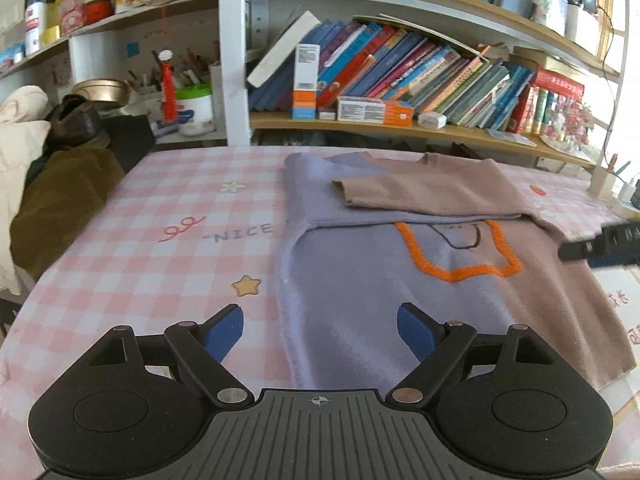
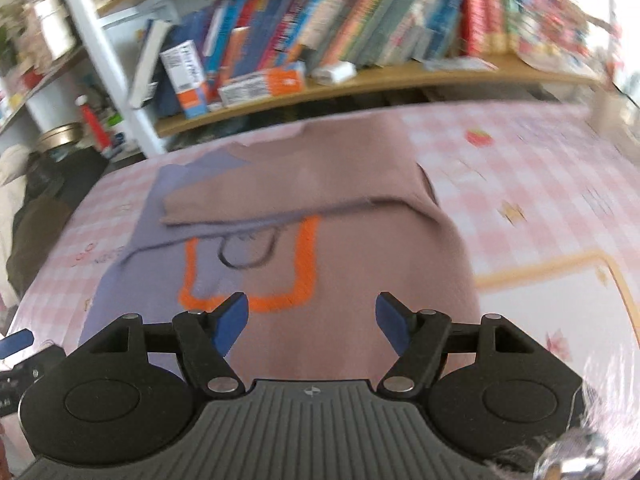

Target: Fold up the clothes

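A two-tone top (image 1: 360, 280) lies flat on the pink checked tablecloth (image 1: 140, 248), lilac on its left half and dusty pink on its right, with an orange outline stitched on the chest. One pink sleeve (image 1: 424, 194) is folded across the upper part. My left gripper (image 1: 320, 330) hovers open over the lilac left hem edge, nothing between its blue pads. My right gripper (image 2: 312, 322) stands open above the pink lower half of the top (image 2: 360, 248), holding nothing. Its tip (image 1: 600, 246) shows at the right edge of the left wrist view.
A bookshelf (image 1: 400, 128) packed with books and boxes runs along the far side of the table. Piled clothes and a dark shoe (image 1: 76, 120) sit at the left. A small holder and plugs (image 1: 608, 188) stand at the far right corner.
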A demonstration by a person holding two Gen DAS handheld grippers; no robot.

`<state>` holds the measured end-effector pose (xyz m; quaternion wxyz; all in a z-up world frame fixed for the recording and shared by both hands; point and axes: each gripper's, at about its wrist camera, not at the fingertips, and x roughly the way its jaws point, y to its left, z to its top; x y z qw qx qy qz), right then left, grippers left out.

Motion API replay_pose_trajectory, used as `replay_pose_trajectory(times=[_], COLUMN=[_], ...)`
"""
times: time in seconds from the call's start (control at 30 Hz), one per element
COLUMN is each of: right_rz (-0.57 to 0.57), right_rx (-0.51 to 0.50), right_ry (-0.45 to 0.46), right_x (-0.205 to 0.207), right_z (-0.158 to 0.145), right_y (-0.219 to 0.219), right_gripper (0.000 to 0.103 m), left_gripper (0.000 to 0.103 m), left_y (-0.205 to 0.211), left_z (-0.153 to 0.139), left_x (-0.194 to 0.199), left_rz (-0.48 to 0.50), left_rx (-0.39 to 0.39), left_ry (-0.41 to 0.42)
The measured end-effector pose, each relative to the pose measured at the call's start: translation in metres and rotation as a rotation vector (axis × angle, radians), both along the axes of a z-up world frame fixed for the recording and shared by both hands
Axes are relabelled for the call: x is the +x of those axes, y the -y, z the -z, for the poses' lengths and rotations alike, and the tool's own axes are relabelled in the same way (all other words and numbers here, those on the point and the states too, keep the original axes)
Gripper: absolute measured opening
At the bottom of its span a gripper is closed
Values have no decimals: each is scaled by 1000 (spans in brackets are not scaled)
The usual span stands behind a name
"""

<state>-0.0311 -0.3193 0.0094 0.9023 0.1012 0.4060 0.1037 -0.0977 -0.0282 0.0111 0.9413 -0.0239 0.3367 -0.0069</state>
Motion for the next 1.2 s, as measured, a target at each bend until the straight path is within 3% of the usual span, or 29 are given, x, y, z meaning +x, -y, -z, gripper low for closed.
replay_pose_trajectory(times=[0.37, 0.73, 1.2], right_rz=[14, 19, 43], right_rx=[-36, 1, 25], right_ry=[2, 11, -23], right_x=[-35, -57, -106], right_z=[-4, -4, 7], right_y=[8, 42, 91], right_gripper=[69, 69, 69], left_gripper=[87, 87, 87], left_y=[26, 61, 114], left_z=[-4, -14, -9], left_x=[5, -15, -54], left_rz=[36, 29, 53], left_rx=[-16, 33, 76], left_ry=[17, 17, -53])
